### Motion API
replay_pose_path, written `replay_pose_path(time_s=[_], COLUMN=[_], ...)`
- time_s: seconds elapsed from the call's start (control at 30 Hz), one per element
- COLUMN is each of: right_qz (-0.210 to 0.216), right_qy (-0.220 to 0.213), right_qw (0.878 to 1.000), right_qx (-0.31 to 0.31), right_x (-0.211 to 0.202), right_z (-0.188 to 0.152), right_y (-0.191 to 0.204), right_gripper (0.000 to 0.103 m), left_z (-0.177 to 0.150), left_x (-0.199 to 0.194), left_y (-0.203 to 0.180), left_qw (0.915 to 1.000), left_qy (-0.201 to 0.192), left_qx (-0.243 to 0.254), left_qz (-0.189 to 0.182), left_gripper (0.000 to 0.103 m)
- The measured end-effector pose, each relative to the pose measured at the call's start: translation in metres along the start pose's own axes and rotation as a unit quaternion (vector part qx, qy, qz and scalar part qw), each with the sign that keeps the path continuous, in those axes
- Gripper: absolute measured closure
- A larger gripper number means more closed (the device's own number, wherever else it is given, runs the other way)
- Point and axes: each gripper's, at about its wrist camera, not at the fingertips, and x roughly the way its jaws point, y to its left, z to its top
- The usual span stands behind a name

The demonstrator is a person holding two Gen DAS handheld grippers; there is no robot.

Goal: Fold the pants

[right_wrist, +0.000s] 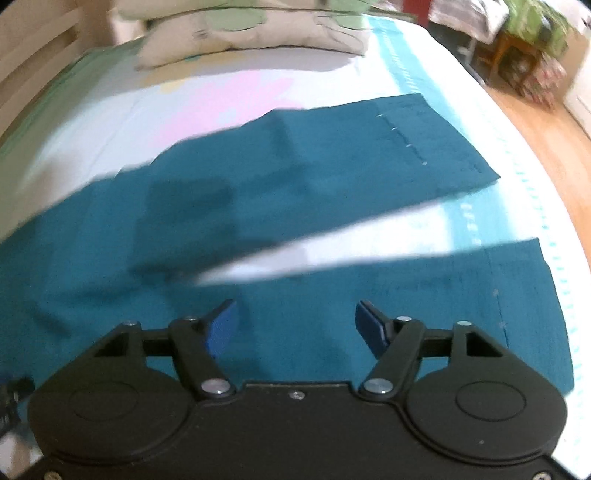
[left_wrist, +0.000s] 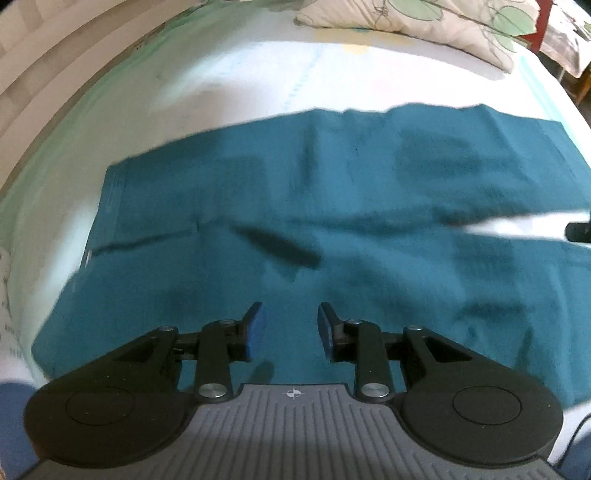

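Teal pants (left_wrist: 314,192) lie spread flat across a bed, waistband at the left in the left wrist view, legs running to the right. My left gripper (left_wrist: 290,326) is open and empty, hovering over the near side of the pants by the seat. In the right wrist view the two legs (right_wrist: 332,166) splay apart, with a white wedge of sheet between them. My right gripper (right_wrist: 295,326) is open wide and empty above the near leg (right_wrist: 424,288). Both views are motion-blurred.
The bed sheet (left_wrist: 258,81) is white with pastel patches. Floral pillows (left_wrist: 424,18) lie at the far end and also show in the right wrist view (right_wrist: 240,33). A wooden floor (right_wrist: 535,122) and furniture lie beyond the bed's right edge. A headboard or wall (left_wrist: 44,55) runs along the left.
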Motion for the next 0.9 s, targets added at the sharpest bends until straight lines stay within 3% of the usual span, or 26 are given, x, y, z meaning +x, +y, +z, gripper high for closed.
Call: replay_pose_path(time_s=[0.13,0.37,0.57,0.63,0.9], right_qz=[0.001,0.0,-0.026,-0.033,-0.068], right_qy=[0.01,-0.015,-0.047,-0.052,-0.028], right_qw=[0.999,0.994,0.99,0.989,0.984], right_qx=[0.036,0.109,0.128,0.132,0.162], right_x=[0.031,0.077,0.114,0.126,0.176], right_z=[0.05,0.125,0.175,0.186,0.212], right_y=[-0.015,-0.034,-0.027,-0.024,-0.017], right_gripper=[0.035,0.039,0.039,0.038,0.038], left_z=[0.037,0.073,0.071,0.065,0.05], left_x=[0.025,0.073,0.106,0.108,0.1], left_y=[-0.003,-0.01,-0.015,-0.016,-0.024], left_qw=[1.0,0.9998,0.9989,0.999,0.9988], left_qy=[0.002,0.017,0.041,0.032,0.013], left_qx=[0.002,0.002,0.022,0.03,0.046], left_qz=[-0.004,-0.011,0.001,0.004,0.014], left_gripper=[0.074,0.074,0.073,0.073,0.073])
